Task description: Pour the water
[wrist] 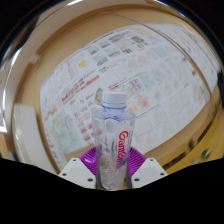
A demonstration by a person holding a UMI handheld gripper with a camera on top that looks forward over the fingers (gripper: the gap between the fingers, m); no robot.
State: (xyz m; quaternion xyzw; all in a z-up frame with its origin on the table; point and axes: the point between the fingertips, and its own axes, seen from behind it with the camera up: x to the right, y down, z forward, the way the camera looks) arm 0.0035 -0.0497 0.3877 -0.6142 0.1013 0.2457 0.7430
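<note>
A clear plastic water bottle [113, 135] with a red-lettered label and no cap on its open neck stands upright between my fingers. My gripper [112, 166] is shut on the bottle's lower body, with a purple pad [89, 159] pressed against each side. The bottle is held above a surface covered in printed paper. Whether there is water inside is hard to tell.
A sheet of newspaper-like printed paper [95, 70] covers the surface beyond the bottle. A wooden tabletop [185, 110] shows to the right of it. A pale object [205, 155] sits at the near right.
</note>
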